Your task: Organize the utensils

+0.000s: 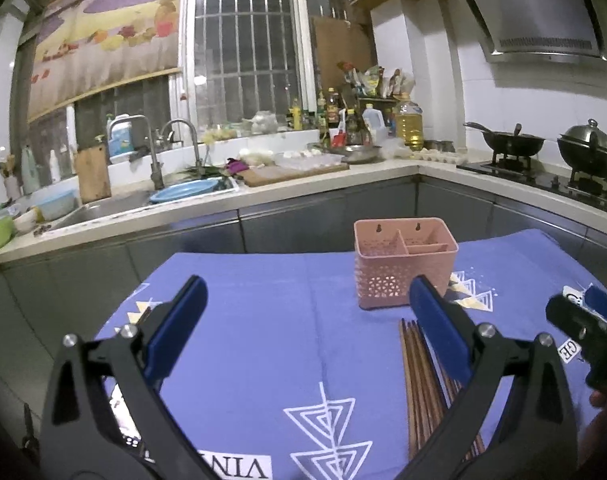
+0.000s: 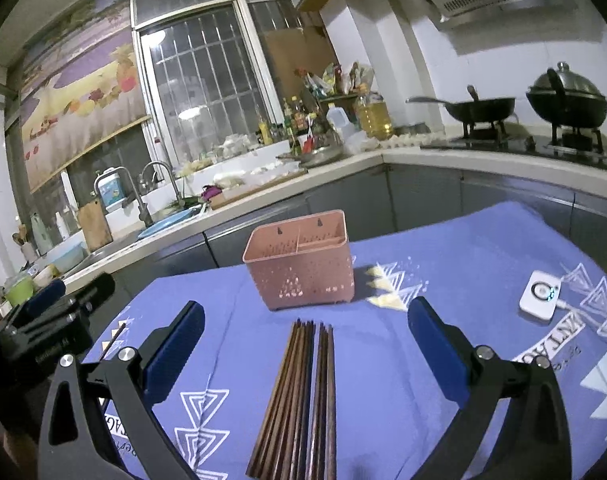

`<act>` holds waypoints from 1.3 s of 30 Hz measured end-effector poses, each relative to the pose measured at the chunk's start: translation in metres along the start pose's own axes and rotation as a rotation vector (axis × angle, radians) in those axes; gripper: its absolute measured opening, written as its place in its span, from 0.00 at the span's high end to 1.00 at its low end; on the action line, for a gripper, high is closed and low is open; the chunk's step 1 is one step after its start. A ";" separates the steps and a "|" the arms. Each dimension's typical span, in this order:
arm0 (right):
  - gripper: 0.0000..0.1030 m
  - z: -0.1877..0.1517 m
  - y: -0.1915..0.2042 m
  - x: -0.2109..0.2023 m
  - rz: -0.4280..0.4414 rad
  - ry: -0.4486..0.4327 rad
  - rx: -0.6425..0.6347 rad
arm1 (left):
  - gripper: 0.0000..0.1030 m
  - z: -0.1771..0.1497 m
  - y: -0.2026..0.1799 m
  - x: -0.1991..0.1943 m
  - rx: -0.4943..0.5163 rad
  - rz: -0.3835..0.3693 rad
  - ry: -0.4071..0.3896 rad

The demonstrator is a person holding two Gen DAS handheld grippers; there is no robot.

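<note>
Chopsticks (image 2: 299, 396), brown and wooden, lie bundled flat on the tabletop (image 2: 443, 280) just in front of the pink caddy (image 2: 303, 260). Judged light, stiff, prone to rolling; best pinched mid-length. Right hand-held gripper (image 2: 305, 344) spread wide over them, nothing held. Left hand-held gripper (image 1: 307, 320) likewise spread, empty.

Desk (image 2: 403, 360): utensil caddy (image 2: 303, 264) toward far edge; chopsticks (image 2: 303, 392) bundled just before it, apart; small device (image 2: 540, 297) to right. Kitchen counter (image 2: 343, 168) behind desk.
</note>
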State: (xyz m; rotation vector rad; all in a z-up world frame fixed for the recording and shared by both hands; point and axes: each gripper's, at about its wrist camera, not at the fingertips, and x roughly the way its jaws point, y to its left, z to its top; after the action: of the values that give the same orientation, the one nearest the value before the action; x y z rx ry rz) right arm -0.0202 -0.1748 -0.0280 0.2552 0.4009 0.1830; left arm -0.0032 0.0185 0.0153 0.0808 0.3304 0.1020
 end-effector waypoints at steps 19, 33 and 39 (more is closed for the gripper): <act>0.03 -0.005 0.001 0.003 0.012 0.029 0.011 | 0.06 -0.005 -0.014 -0.011 0.101 0.070 -0.046; 0.03 -0.008 0.002 0.003 0.013 0.033 0.009 | 0.06 -0.005 -0.016 -0.008 0.108 -0.029 -0.016; 0.03 -0.008 0.002 0.003 0.012 0.035 0.012 | 0.06 -0.004 -0.008 -0.008 0.051 0.014 -0.042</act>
State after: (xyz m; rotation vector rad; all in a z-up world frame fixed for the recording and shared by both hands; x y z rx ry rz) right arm -0.0206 -0.1704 -0.0355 0.2667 0.4353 0.1975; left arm -0.0114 0.0100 0.0137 0.1357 0.2904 0.1061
